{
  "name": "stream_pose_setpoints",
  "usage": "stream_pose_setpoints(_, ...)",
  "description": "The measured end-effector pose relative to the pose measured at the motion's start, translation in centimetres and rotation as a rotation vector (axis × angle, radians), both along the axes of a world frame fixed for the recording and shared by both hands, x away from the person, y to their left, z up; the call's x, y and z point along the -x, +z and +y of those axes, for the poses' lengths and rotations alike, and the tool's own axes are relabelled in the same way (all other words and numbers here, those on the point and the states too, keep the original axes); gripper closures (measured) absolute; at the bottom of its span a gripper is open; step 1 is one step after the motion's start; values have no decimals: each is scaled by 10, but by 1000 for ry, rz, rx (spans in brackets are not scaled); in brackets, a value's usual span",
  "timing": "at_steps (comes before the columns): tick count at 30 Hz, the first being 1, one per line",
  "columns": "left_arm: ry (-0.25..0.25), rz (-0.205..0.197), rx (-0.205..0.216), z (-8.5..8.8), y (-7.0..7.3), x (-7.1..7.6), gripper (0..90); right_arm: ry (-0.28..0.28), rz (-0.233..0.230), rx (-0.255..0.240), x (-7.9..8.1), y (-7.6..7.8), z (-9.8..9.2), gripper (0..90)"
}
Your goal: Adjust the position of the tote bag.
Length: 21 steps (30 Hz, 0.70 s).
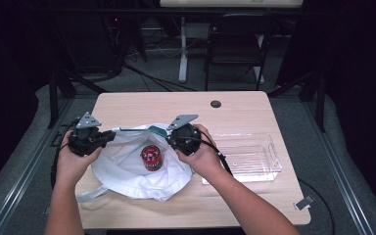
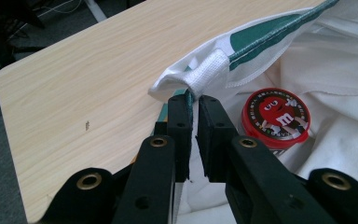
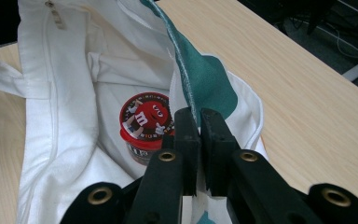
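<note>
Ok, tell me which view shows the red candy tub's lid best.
The left gripper view: the candy tub sits close, its printed red lid facing the camera, with the left gripper shut on the white bag beside it. The right gripper view shows it partly behind the jaws. The high view shows it small.

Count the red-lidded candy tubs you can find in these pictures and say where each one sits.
1. The candy tub stands upright inside the open white bag, between the two tools; more could be hidden under the cloth.
</note>
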State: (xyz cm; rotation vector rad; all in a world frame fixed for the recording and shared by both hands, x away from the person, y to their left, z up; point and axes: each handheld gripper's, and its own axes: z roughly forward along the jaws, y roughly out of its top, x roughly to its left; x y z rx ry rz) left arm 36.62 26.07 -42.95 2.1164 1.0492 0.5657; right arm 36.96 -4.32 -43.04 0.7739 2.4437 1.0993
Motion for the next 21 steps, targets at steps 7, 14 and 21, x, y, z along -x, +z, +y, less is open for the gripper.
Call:
stream_pose_setpoints(7, 12, -11, -11, -3, 0, -3, 840, -37, 13, -29, -5, -1, 1, 860)
stream_pose_setpoints(14, 21, -15, -2, -4, 0, -7, 840, -54, 73, -42, -12, 2, -1, 861)
stream_pose_setpoints(21, 25, -7, 7, -6, -3, -12, 841, -75, 83, -33, -18, -1, -1, 861)
